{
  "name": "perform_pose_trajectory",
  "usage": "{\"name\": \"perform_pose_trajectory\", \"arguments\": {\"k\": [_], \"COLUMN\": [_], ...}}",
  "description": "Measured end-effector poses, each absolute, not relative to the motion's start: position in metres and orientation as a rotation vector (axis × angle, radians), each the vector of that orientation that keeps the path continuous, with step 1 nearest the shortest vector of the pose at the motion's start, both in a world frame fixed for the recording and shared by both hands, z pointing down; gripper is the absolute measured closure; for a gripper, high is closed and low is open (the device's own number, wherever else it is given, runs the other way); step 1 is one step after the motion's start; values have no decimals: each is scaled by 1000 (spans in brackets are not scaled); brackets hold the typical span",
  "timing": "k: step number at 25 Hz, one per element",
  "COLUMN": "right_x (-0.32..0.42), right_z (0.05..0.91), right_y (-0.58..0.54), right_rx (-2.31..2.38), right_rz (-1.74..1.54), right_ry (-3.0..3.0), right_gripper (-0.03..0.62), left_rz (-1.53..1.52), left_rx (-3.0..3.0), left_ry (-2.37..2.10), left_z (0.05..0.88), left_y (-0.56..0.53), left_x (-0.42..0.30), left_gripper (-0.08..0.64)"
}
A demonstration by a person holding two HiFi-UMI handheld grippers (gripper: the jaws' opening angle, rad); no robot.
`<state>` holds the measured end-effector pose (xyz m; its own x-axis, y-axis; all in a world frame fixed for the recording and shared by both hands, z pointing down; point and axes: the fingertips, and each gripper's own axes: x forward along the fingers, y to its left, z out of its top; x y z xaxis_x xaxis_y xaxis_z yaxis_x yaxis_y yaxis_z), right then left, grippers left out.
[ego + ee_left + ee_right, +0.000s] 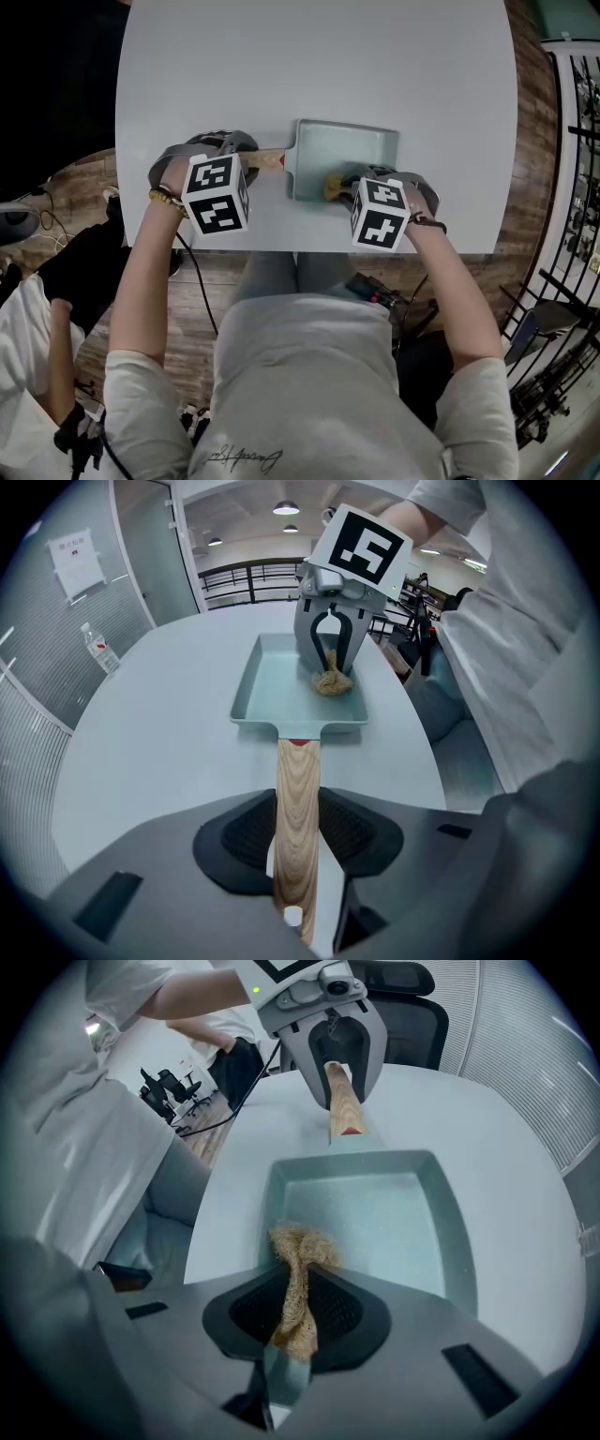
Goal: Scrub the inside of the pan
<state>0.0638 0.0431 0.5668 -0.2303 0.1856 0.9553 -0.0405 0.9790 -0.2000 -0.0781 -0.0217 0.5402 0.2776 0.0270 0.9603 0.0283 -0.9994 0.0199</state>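
Note:
A pale green rectangular pan (342,155) (281,682) (375,1213) with a wooden handle (270,161) (298,827) (342,1101) lies on the white table (309,66). My left gripper (246,167) (300,841) is shut on the wooden handle. My right gripper (339,189) (298,1307) is shut on a tan fibrous scrubber (334,186) (331,680) (300,1260). The scrubber's tuft rests inside the pan at its near edge, close to the corner away from the handle.
The table's near edge (309,251) runs just below both grippers. A plastic water bottle (99,649) stands at the table's far side in the left gripper view. Office chairs (173,1087) and a railing (581,141) stand beyond the table.

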Motion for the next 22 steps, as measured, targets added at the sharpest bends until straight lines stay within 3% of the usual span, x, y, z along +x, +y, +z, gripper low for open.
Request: {"name": "perform_pose_trajectory", "arguments": {"k": [22], "right_x": [76], "right_z": [570], "right_y": [-52], "right_rx": [77], "right_rz": [1], "right_ry": [-1741], "right_gripper": [517], "left_rz": [-1900], "left_rx": [-2529], "left_ry": [-59], "left_z": [537], "left_y": [-18], "left_x": [-80], "left_gripper": [411]}}
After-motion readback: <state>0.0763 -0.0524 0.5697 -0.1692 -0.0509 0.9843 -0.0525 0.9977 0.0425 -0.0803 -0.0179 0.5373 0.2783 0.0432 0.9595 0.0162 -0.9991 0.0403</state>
